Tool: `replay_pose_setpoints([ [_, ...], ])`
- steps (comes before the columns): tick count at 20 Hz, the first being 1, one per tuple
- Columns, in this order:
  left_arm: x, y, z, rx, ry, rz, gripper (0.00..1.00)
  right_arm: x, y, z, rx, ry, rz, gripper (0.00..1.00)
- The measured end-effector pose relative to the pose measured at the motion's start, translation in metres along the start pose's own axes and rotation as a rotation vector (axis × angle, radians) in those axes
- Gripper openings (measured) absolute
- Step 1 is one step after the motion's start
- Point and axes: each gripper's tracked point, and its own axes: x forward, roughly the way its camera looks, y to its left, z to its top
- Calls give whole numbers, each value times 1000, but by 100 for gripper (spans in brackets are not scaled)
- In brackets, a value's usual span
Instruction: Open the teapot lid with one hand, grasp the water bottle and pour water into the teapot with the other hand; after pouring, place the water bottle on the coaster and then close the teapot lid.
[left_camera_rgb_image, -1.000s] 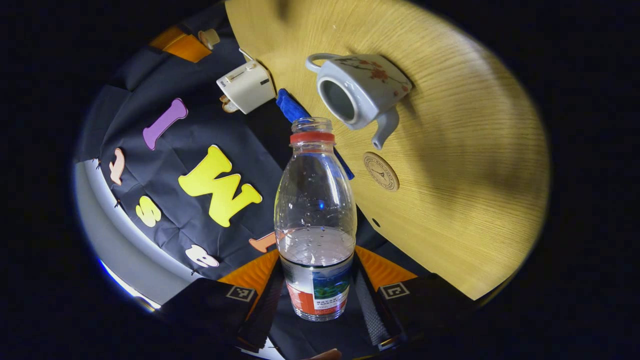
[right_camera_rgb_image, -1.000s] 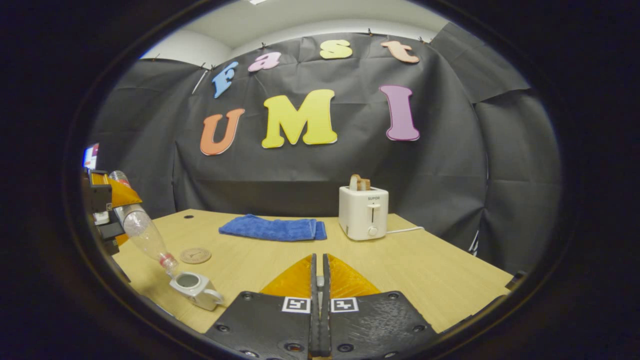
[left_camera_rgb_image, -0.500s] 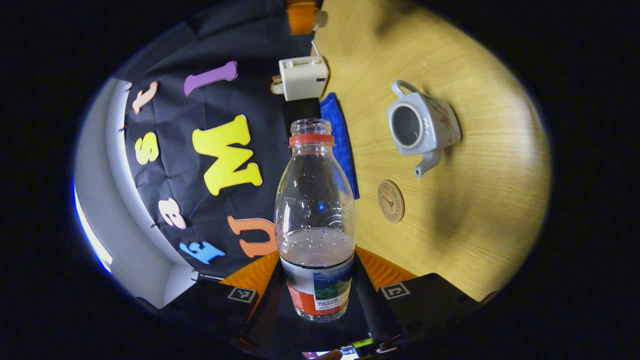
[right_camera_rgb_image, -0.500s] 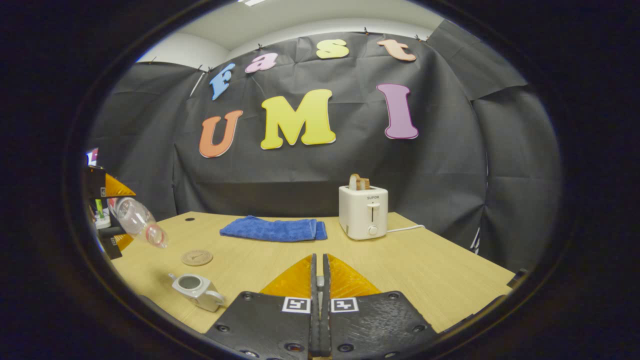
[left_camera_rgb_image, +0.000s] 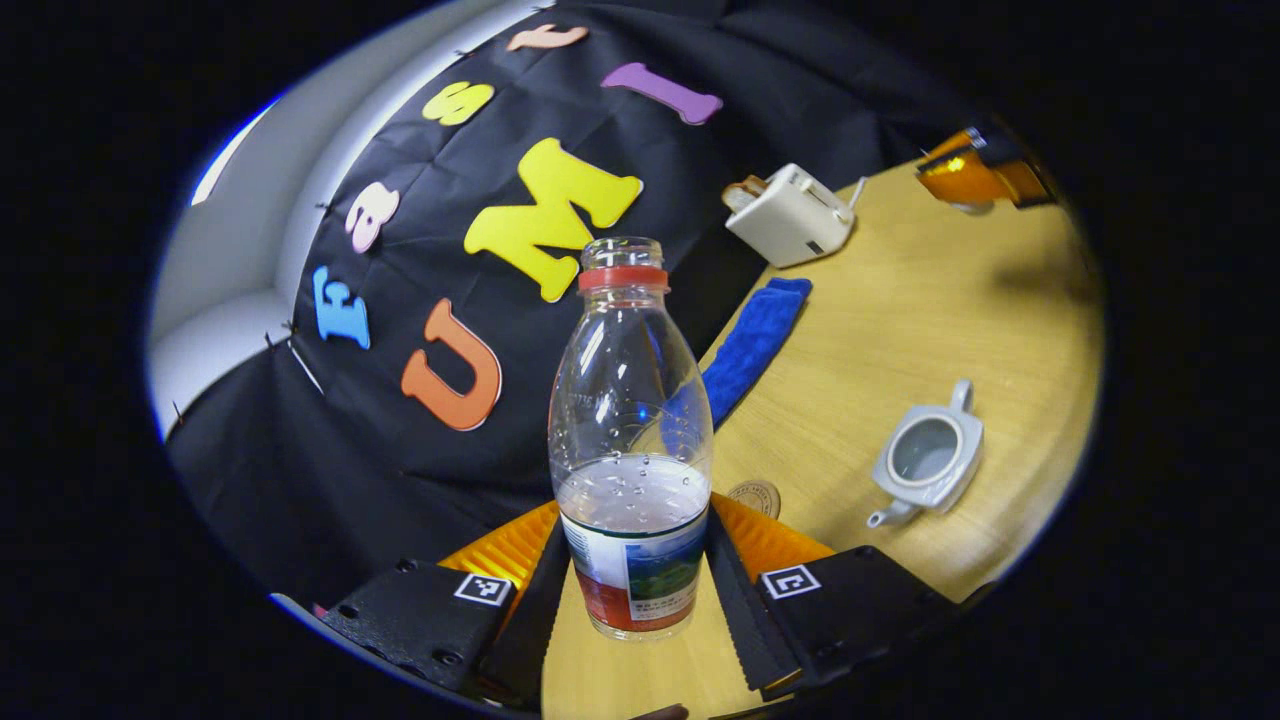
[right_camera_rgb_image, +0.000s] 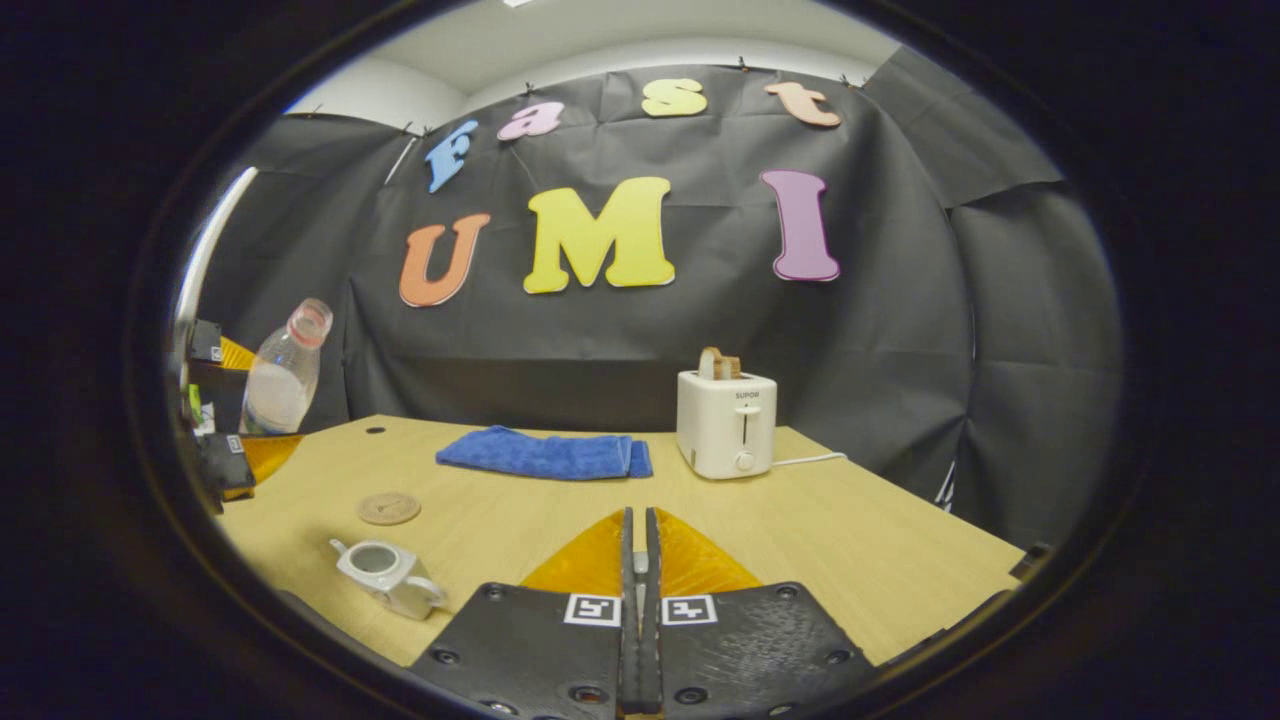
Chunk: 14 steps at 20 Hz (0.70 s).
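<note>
The left gripper (left_camera_rgb_image: 635, 590) clamps a capless water bottle (left_camera_rgb_image: 631, 440), partly filled, above a light wooden table (left_camera_rgb_image: 900, 330). Ahead to its right sit the lidless teapot (left_camera_rgb_image: 925, 460) and coaster (left_camera_rgb_image: 755, 495); beyond, a blue towel (right_camera_rgb_image: 545, 455) and toaster (right_camera_rgb_image: 727, 425). The right gripper (right_camera_rgb_image: 637, 560) is closed on nothing.

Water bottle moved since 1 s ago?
Yes. In the right gripper view the water bottle has swung from mouth-down over the teapot to nearly upright, higher above the coaster.

coaster (left_camera_rgb_image: 754, 497) half hidden (behind bottle (left_camera_rgb_image: 630, 440))
</note>
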Motion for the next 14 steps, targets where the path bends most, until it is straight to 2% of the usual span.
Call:
replay_pose_setpoints([
  [6, 38, -14, 9, -545, -77, -87, 75, 2, -1, -3, -12, -1, -8, 0],
  [11, 47, -23, 0, -776, -108, -114, 76, 7, -1, -10, -7, 20, -6, 0],
  [14, 57, -30, -5, -831, -93, -124, 77, 9, -4, -16, -3, 30, -10, 0],
])
